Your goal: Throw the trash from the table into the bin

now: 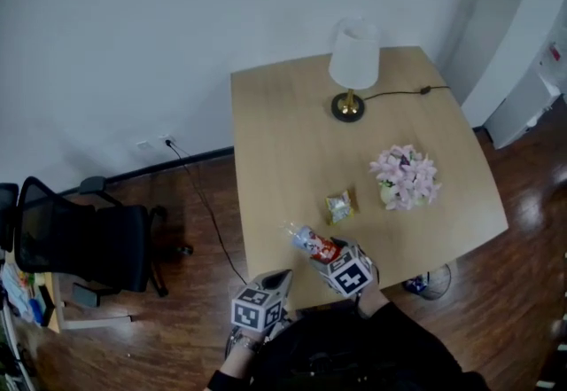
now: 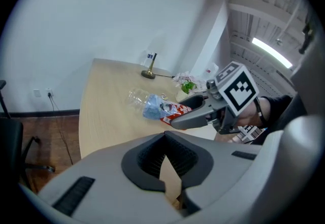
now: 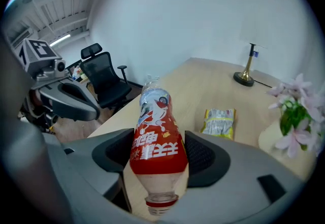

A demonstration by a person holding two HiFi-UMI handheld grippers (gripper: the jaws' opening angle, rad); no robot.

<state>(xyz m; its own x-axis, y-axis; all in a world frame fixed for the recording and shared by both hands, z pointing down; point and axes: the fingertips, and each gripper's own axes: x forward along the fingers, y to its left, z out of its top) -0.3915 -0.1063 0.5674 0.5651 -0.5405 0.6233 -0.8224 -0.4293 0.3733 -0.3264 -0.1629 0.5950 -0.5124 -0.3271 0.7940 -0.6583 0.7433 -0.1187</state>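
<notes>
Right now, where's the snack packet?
In the head view the snack packet lies flat on the table, near half, just left of the pink flowers and just beyond the red-labelled bottle.

The head camera is looking steeply down from well above, taking in the whole table point(image 1: 292, 128) and the floor around it. The left gripper point(image 1: 283, 276) camera is sitting low behind its own jaws, facing across the tabletop toward the lamp point(image 2: 149, 72) by the far wall. The right gripper point(image 1: 321, 251) camera is facing much the same way — closer in (the bottle point(image 3: 155, 141) is filling its middle). All three are sharing table, lamp, flowers point(image 1: 406, 176) and bottle.
</notes>
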